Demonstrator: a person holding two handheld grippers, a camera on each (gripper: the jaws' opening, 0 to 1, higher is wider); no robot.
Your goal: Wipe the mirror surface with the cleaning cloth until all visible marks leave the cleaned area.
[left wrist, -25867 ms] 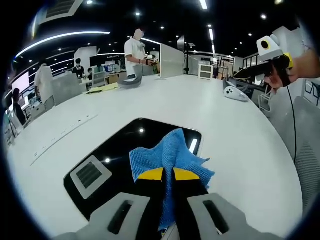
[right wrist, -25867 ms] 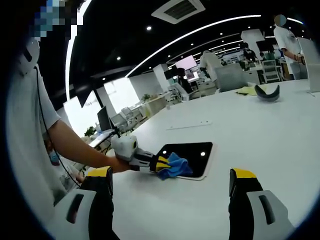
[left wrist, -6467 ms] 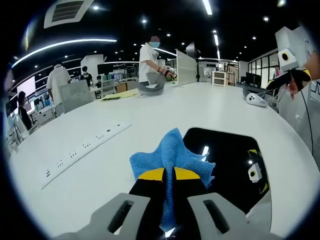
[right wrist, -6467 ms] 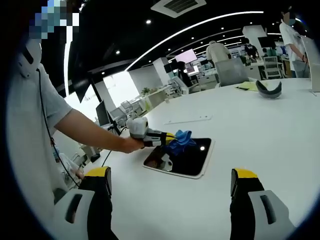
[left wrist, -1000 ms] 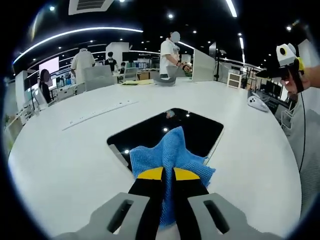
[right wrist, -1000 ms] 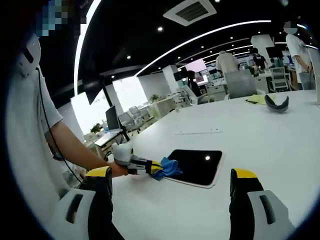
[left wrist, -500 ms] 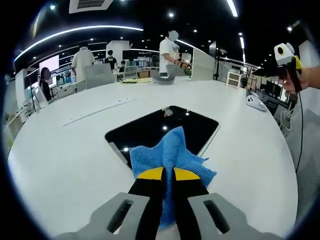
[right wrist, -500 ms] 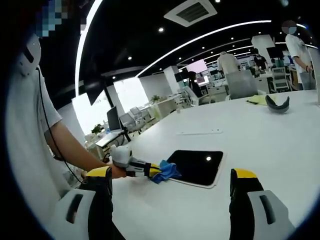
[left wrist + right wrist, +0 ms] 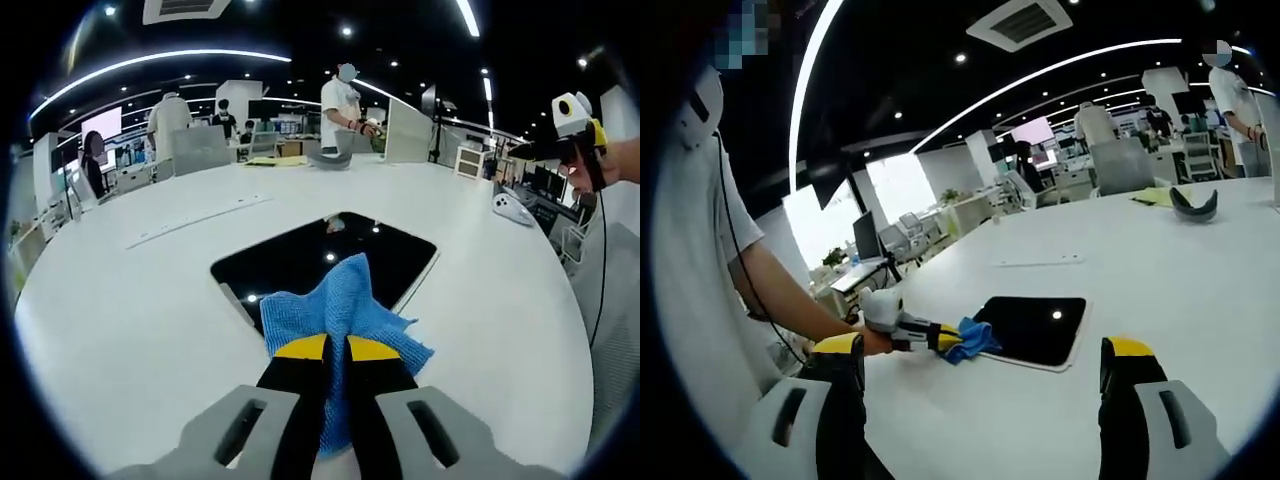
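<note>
Mirror (image 9: 330, 255) lies flat as a dark rectangle on the wide white bench (image 9: 120, 320), with bare top open on every side of it. The left gripper (image 9: 335, 350) has its jaws pinching a blue cleaning cloth (image 9: 340, 310), which sits at the mirror's near corner, overlapping the edge and partly on the bench. From the right gripper view the same cloth (image 9: 970, 340) shows at the mirror's (image 9: 1035, 330) left end, held by a person's hand (image 9: 875, 340). The right gripper (image 9: 980, 372) hangs well apart from the mirror, jaws spread with nothing between them. A long white strip (image 9: 200, 218) lies on the bench beyond the mirror; a dark curved object (image 9: 1193, 205) rests far off, what it is unclear. No writing is legible.
</note>
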